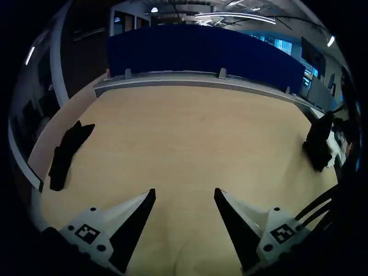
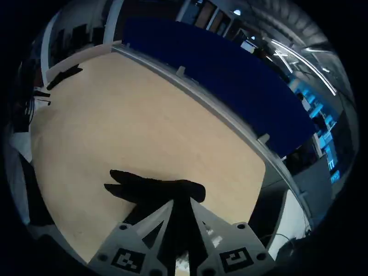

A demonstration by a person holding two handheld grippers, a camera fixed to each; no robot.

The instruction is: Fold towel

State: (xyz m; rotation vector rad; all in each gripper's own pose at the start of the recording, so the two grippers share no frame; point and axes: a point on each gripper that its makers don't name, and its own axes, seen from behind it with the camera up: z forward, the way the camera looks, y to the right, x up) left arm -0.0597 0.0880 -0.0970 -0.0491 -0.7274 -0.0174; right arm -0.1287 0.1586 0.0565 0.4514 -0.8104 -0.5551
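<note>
While right gripper looks to have jaws pinched on the black towel, lower centre w/ long axis across frame, left gripper jaws gape over worktop, farther off.

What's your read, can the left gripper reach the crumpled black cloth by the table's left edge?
Probably yes. The left gripper is open, and bare light wooden tabletop lies between it and the crumpled black cloth; nothing stands in the way.
</note>
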